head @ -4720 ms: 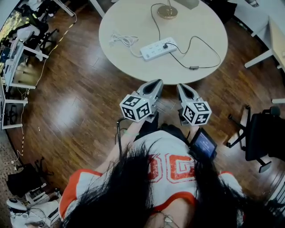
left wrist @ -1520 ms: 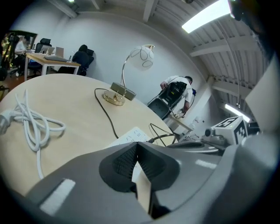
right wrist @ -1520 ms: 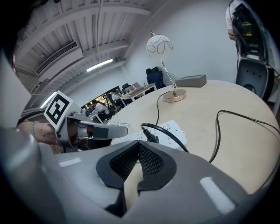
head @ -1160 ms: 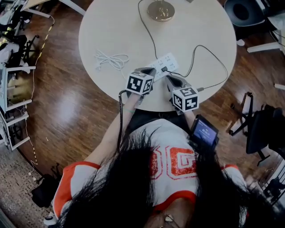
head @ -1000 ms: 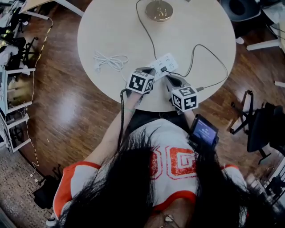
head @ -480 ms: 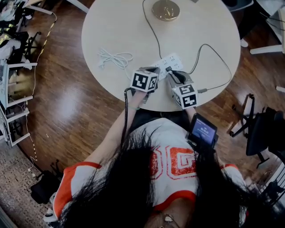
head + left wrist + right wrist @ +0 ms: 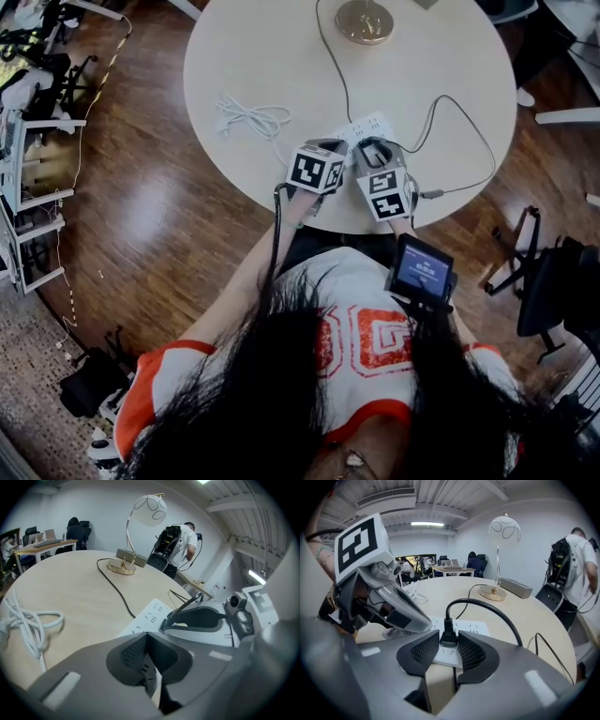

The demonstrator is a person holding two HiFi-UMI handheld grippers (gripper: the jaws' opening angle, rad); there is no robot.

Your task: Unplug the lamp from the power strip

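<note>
The white power strip lies near the front edge of the round table. A black plug stands in it, and its cord runs to the gold-based lamp. My right gripper is open; its jaws have just been opening, and the plug stands between the pads with narrow gaps on both sides. My left gripper is shut, its tips resting on the strip's near end, just left of the right gripper. In the head view the left gripper partly hides the strip.
A coiled white cable lies left of the strip. The lamp cord loops right past an inline switch at the table's edge. A person stands beyond the table. Office chairs stand on the wooden floor at the right.
The right gripper rolled and moved slightly forward over the plug, and its jaws opened around it. The left gripper stayed on the strip.
</note>
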